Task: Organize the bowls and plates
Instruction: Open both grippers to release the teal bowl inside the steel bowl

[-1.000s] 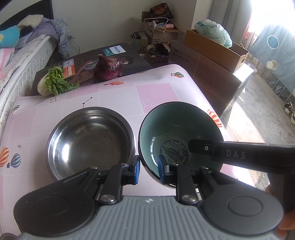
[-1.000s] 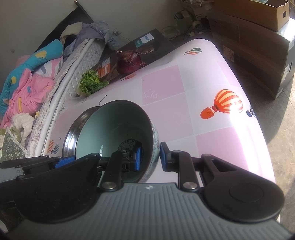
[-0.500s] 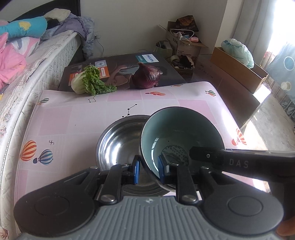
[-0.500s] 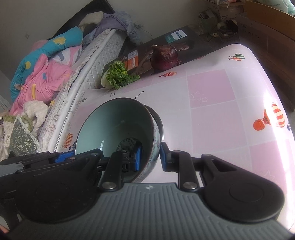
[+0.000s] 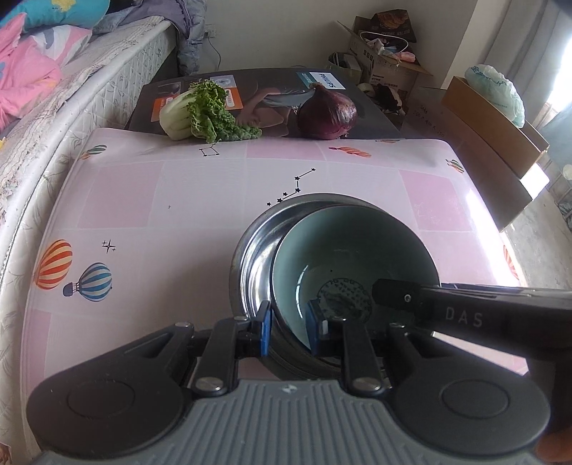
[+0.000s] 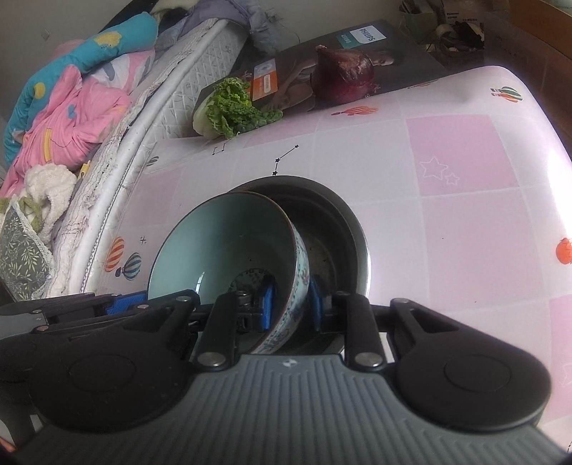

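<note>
Teal ceramic bowl (image 5: 352, 250), gripped at its rim by the left gripper (image 5: 289, 327) jaws, had moved over the steel bowl (image 5: 257, 250), beside "DAS" lettering and a "PHILIPS" box (image 5: 323, 79). Right view: the right gripper (image 6: 290, 304) jaws clamped the opposite rim above the worktop (image 6: 464, 221).

wall (image 5: 279, 32): white | mattress (image 5: 89, 82): left | cardboard boxes (image 5: 493, 125): right

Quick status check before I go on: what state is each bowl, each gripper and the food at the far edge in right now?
Ceramic bowl: held by both grippers at its rim, tilted, over the steel bowl.
Steel bowl: upright on the table, partly covered by the ceramic bowl.
Left gripper: shut on the ceramic bowl's rim.
Right gripper: shut on the ceramic bowl's rim.
Red onion: whole, unpeeled.
Lettuce: lying on its side.
</note>
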`<state>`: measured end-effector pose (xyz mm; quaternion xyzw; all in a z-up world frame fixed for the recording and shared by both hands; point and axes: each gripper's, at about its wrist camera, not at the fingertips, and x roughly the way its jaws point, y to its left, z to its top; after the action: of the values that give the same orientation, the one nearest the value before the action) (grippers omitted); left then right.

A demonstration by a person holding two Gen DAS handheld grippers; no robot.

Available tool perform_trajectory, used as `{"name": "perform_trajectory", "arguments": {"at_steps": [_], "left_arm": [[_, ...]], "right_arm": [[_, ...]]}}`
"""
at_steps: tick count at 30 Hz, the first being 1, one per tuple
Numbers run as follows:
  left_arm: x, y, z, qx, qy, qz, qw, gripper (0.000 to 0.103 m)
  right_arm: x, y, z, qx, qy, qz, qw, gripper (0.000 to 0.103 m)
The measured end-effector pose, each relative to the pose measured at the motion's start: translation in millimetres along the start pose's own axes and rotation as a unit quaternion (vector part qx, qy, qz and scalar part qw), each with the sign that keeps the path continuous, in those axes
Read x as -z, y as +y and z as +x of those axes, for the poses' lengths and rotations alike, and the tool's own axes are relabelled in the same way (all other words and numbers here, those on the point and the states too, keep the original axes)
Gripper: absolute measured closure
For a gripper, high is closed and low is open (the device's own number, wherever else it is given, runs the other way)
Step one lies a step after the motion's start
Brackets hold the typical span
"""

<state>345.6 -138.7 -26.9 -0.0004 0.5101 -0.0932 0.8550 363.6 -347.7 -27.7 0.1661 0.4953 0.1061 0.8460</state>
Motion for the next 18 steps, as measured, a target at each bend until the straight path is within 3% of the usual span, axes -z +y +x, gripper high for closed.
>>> {"name": "perform_trajectory", "arguments": {"at_steps": [11,15,18], "left_arm": [[-0.4,7.3,1.4,0.006,-0.006,-0.008,0.9999,0.082],[0.0,7.0,-6.9,0.002,-0.02,-0.004,0.9998,0.067],[1.0,7.1,-13.2,0.005,-0.029,-0.001,0.9996,0.06]], "right_arm": [[-2.3,3.0,11.4,0.019,-0.012,-0.019,1.0,0.08],[-9.5,4.3,-1.6,0.017,-0.049,-0.022,0.998,0.061],[-12.9,3.0,-14.6,0.009,-0.067,-0.013,0.998,0.059]]}}
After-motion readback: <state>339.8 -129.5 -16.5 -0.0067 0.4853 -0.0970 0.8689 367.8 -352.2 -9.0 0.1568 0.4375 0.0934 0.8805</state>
